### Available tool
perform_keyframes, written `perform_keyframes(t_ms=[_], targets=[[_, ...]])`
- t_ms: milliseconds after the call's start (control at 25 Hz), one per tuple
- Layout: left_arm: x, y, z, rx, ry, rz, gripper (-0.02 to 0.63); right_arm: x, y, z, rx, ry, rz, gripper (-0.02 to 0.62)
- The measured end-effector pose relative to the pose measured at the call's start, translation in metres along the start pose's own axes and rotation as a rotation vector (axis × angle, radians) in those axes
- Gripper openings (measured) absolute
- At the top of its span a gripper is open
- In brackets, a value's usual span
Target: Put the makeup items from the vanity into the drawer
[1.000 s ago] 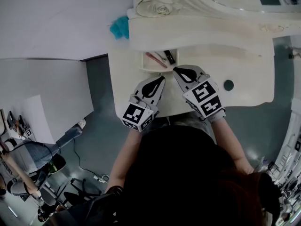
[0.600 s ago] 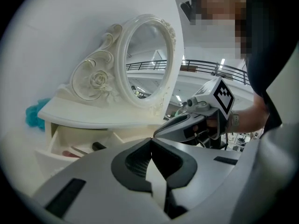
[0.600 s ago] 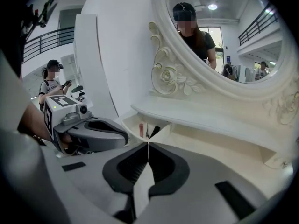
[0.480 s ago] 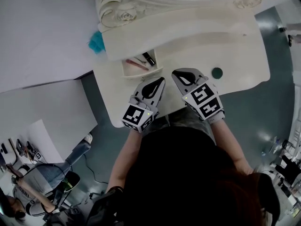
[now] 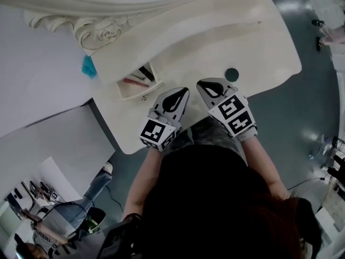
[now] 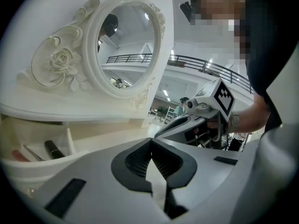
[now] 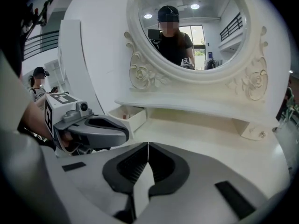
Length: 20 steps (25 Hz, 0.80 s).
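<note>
- The drawer [image 5: 139, 94] stood pulled open at the left end of the worktop [image 5: 259, 53], under the shelf below the mirror [image 7: 196, 27].
- Makeup items [image 5: 135, 81] already lay inside the drawer: a pink piece, a black tube and a thin stick, side by side. That part of the job looked done.
- One small dark round thing [image 5: 232, 74] sat alone on the worktop, right of the drawer and well apart from it. Whether it was a makeup item could not be told.
- The rest of the worktop in view carried no other loose things, so the task seemed close to its end. At most the round thing remained to be moved, and the drawer was not yet shut.
- The left gripper [image 5: 181, 93] had its jaws pressed together on nothing. It hung over the near edge of the worktop, just right of the drawer, and pointed almost level toward the mirror.
- The right gripper [image 5: 204, 85] was likewise closed and empty. It was held beside the left one, tilted more steeply down at the worktop, with the round thing a little beyond its tip.
- Both were held close in front of the person's body, touching nothing.
</note>
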<state>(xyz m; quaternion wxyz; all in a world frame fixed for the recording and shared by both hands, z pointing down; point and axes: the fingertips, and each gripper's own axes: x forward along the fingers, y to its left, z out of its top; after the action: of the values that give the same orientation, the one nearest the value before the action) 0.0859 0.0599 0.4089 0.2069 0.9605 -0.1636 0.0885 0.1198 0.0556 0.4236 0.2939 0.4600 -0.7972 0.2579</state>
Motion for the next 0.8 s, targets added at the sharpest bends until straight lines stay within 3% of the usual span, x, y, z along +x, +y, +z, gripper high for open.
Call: perform_keyframes(t_ms=[800], targets=[[0.108, -0.054, -0.012, 0.01, 0.097, -0.111, 0.014, -0.05, -0.095, -0.067, 0.125, 0.012, -0.067, 0.023]])
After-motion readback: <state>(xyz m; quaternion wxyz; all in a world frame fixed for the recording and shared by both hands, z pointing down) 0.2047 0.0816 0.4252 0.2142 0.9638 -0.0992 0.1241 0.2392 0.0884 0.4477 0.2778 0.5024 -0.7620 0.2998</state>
